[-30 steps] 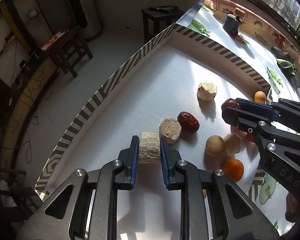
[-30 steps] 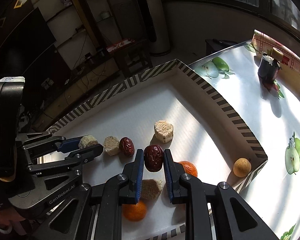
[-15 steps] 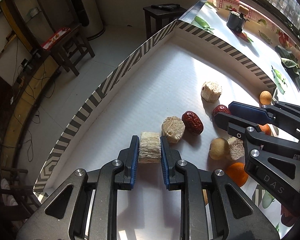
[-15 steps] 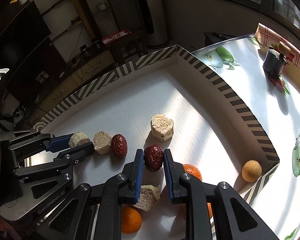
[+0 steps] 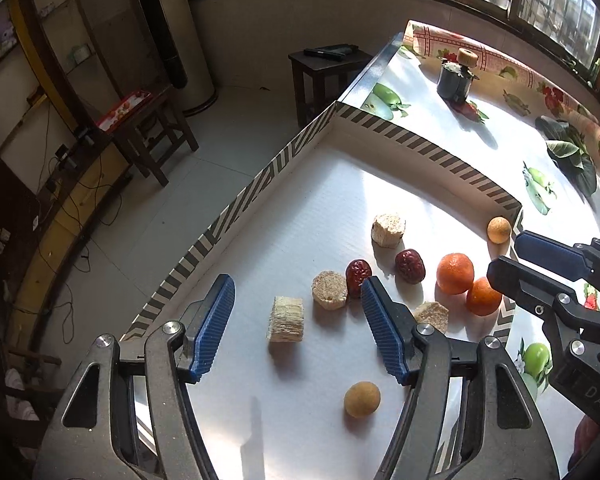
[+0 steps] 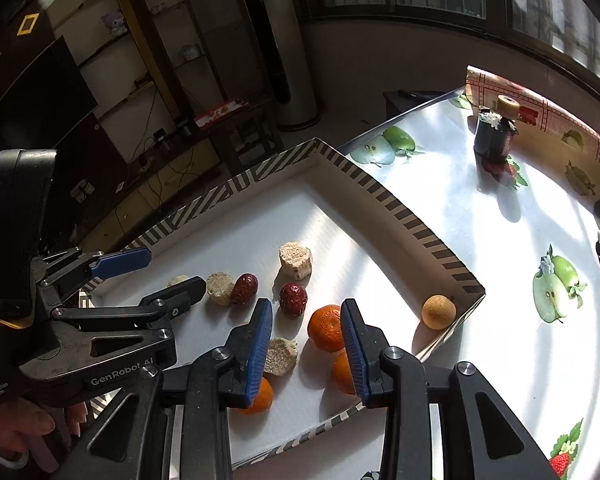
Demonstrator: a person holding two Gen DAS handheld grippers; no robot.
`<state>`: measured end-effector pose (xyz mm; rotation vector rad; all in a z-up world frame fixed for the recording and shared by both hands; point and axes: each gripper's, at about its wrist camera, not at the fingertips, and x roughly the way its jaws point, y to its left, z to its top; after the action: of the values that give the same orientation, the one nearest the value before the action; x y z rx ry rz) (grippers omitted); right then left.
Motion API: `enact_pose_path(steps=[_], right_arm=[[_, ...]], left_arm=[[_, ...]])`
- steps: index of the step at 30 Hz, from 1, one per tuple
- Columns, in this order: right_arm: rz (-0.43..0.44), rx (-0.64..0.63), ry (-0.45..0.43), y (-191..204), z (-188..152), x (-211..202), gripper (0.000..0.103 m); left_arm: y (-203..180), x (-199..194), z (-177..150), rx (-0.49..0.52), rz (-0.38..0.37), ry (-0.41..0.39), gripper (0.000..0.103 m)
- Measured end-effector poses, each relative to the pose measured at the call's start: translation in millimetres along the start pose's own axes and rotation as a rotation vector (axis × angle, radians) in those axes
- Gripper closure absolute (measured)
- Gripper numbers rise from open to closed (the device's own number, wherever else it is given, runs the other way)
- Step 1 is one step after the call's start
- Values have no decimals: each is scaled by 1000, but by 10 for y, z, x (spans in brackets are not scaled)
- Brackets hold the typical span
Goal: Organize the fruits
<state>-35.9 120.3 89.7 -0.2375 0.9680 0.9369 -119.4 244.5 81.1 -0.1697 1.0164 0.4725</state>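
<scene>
Currently, both grippers hang over the striped tray (image 5: 260,190), and all positions below are given relative to it. Toward its left side, the left gripper (image 5: 296,320) has jaws opening, with the pale ridged chunk (image 5: 286,319) lying free between them on the floor. Next comes a row: round pale piece (image 5: 329,290), first red date (image 5: 358,272), second red date (image 5: 410,266). Toward its right side, the right gripper (image 6: 306,344) has jaws opening above a tangerine (image 6: 327,328), not pressing it. One longan (image 6: 439,311) sits in the right corner. Judged from this layout, dates are grouped; tangerines, longans and remaining pale pieces still need grouping.
</scene>
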Motion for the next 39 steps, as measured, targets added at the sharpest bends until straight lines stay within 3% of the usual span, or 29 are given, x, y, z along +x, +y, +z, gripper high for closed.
enact_pose_path(steps=[10, 15, 19, 23, 28, 39], right_arm=[[-47, 70, -83, -215, -201, -545, 64], [-47, 84, -89, -300, -279, -658, 64], [-50, 80, -89, -311, -338, -700, 64], [-52, 83, -100, -312, -366, -753, 62], [-55, 97, -103, -342, -383, -780, 60], [-61, 106, -91, -334, -414, -758, 59]], left_arm=[[-288, -442, 83, 36, -1, -115, 37], [-371, -549, 61, 34, -30, -119, 37], [-457, -595, 41, 57, 20, -117, 37], [-452, -635, 19, 49, 1, -123, 37], [-481, -651, 10, 67, 37, -128, 37], [-437, -643, 8, 54, 12, -118, 37]])
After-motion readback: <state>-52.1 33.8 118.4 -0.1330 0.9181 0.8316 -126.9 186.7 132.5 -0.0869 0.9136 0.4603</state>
